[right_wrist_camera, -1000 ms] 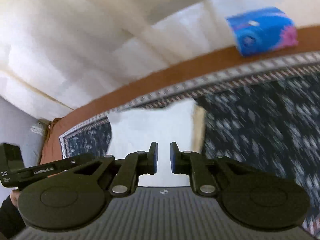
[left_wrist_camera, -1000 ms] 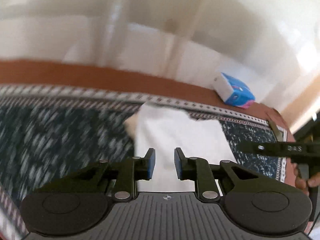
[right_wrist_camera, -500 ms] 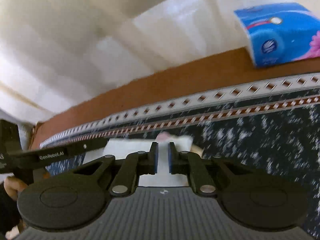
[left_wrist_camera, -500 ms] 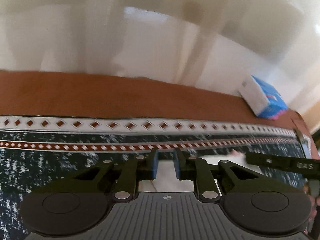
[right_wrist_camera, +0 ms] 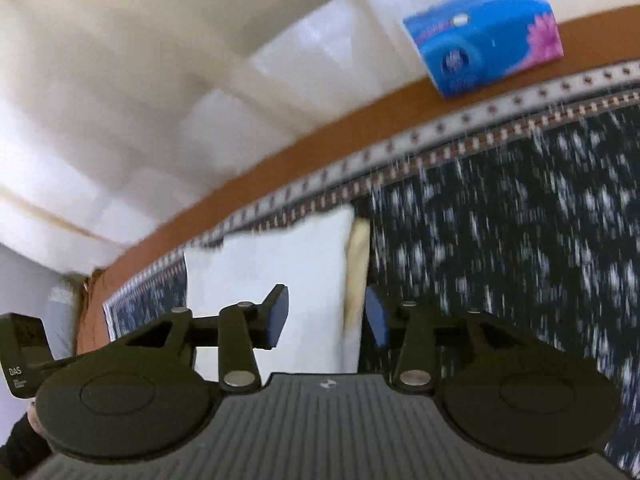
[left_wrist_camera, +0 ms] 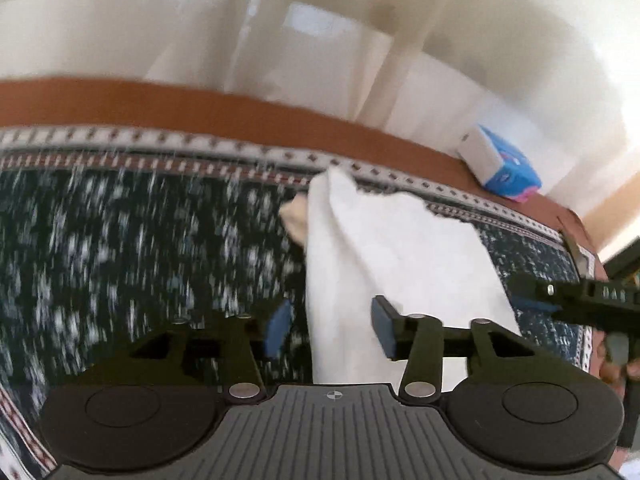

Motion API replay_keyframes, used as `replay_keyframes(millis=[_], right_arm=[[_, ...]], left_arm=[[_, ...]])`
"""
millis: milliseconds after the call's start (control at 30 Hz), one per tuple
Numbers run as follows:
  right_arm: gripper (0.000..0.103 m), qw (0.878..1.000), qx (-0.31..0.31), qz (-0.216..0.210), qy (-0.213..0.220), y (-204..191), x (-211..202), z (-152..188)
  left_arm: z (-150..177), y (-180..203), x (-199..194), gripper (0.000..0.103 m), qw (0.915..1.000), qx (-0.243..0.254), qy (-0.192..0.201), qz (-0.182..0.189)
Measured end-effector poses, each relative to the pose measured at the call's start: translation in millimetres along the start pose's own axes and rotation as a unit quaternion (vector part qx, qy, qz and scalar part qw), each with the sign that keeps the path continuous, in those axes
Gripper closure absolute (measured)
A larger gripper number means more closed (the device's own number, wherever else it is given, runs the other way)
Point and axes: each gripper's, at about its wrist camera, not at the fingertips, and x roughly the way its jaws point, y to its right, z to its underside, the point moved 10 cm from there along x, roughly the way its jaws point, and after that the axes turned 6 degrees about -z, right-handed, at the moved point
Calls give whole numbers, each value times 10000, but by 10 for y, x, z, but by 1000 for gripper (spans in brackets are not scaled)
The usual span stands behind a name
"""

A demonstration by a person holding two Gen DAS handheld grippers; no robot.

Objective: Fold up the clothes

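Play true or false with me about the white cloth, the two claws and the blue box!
1. Both claws are open. True: the left claw and the right claw each show a wide gap between the blue pads.
2. The white cloth lies on a dark patterned tablecloth. True.
3. The blue box sits on top of the white cloth. False: it stands apart, on the brown strip at the far edge.
4. The right claw is pinching the cloth. False: its pads are spread and hold nothing.
5. The cloth is red. False: it is white, with a cream layer showing along one edge.
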Motion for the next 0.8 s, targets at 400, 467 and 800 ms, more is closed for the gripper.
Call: replay_keyframes(millis=[400,467,800], right_arm=[[50,9995,-130,290,8,-46,196,17],[49,9995,-129,292,39,-37,225,-8],[58,9999,-21,48,-106,-71,244,43]], left_arm=[[-72,81,190,27,9996,-263,-1,136],[-76,116,206,33,9996,-191,-28,206],[-53,83,217,37,9992,-258,-113,282]])
